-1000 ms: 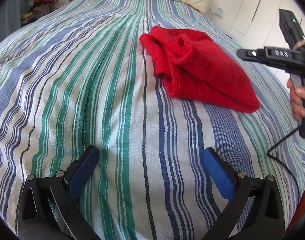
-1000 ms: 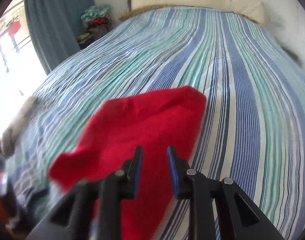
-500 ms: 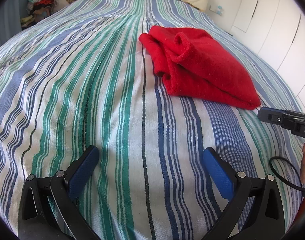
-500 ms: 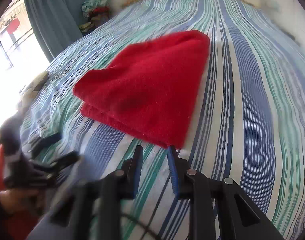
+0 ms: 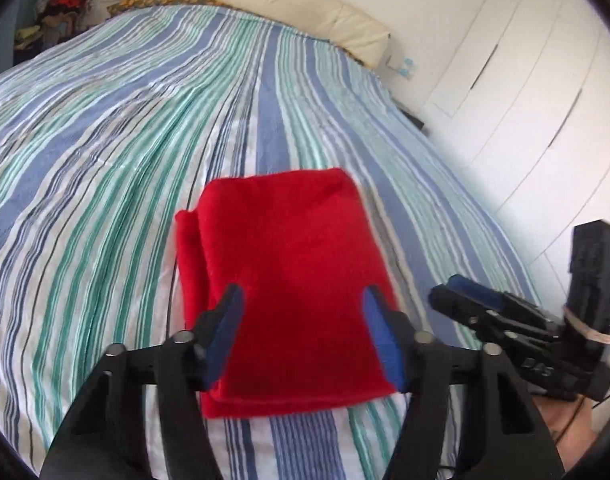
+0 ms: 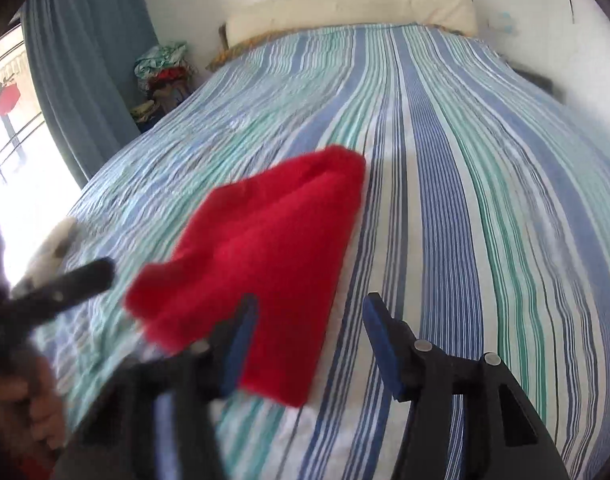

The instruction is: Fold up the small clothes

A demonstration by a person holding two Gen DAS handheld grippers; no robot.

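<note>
Your left fingers (image 5: 375, 332) stand apart with blue pads, and the jaws are closing at this moment; the red cloth (image 5: 289, 292) shows between them in the left view, but I judge it lies on the bed below and the pads do not press it. Your right fingers (image 6: 379, 340) are also apart, and these jaws are opening; nothing is between them, only striped sheet (image 6: 465, 200). So both the left gripper (image 5: 303, 332) and the right gripper (image 6: 309, 340) hold nothing.

The cloth is already folded into a small thick packet. It lies flat on the sheet, near the close edge of the bed, well apart from the pillow (image 5: 273, 4). In the right view it sits left of the right gripper, its near corner just beside the left pad.

What can go wrong now: if your left jaws close while they hang above the cloth, they will catch only air, or only the top layer, and then the fold opens when you lift. The two grippers are near each other, so they may knock together over the cloth. Both views are blurred, so the edges of the packet are hard to judge; a fast approach can push the cloth and spoil the fold.
</note>
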